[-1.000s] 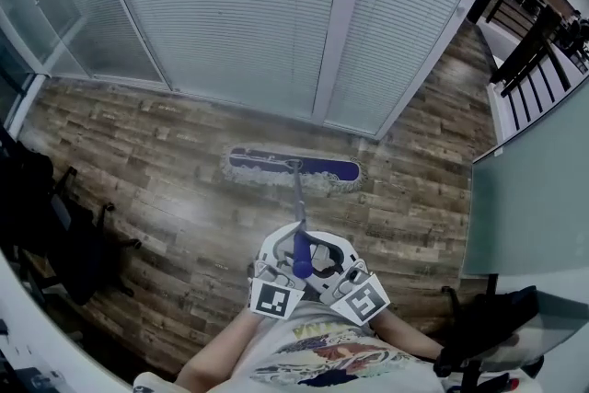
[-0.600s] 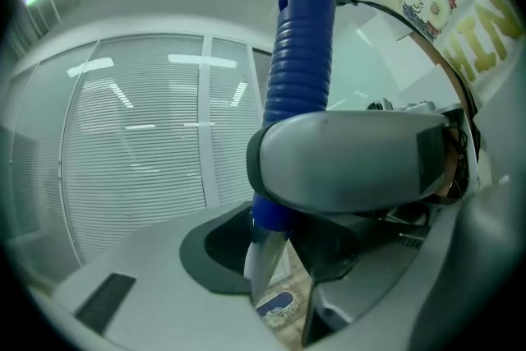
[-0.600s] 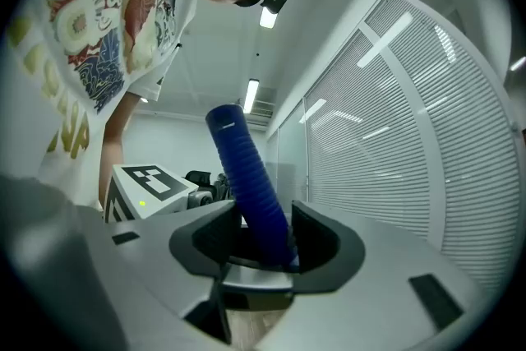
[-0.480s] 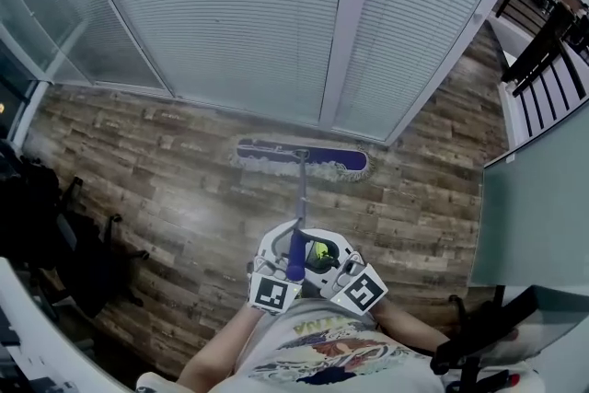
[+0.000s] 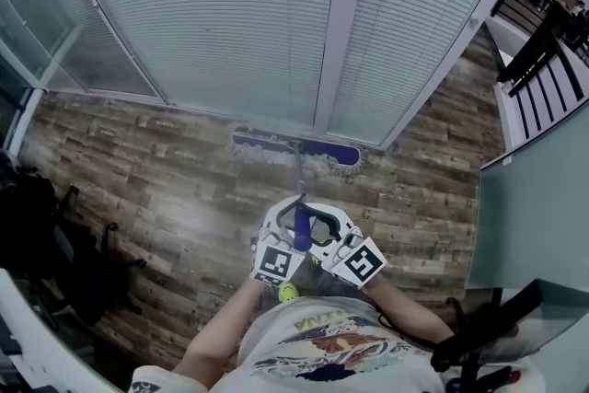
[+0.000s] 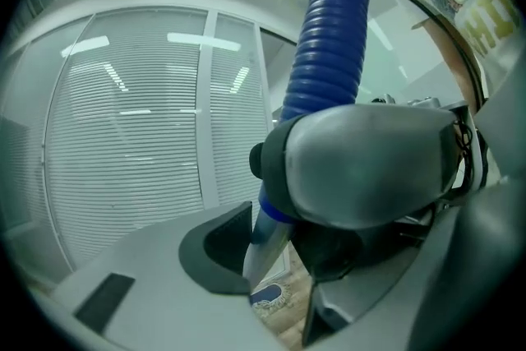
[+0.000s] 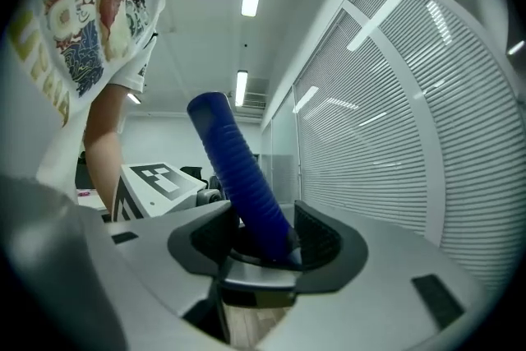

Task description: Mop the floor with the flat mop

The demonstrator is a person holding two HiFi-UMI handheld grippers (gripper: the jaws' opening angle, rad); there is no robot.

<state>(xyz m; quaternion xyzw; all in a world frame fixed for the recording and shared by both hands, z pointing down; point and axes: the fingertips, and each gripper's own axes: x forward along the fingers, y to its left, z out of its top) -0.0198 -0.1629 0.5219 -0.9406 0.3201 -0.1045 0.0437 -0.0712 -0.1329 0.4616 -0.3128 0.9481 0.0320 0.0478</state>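
Ribbed blue handle (image 6: 329, 37) w/ flat fringed mop head (image 5: 327, 152); plank floor (image 5: 166, 189).

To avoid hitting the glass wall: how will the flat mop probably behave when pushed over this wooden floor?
The handle looks a stiff, straight pole, so pushes should transfer directly. The wide, fringed mop head lies flat on the planks, so it likely slides softly, not rolling or tipping.

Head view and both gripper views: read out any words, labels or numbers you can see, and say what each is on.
Shirt: yellow letters in the print, cut off and warped, not readable.
Marker cubes: black-and-white square codes only, no letters or numbers.
Mop: no label visible.
Nothing else shows any text.
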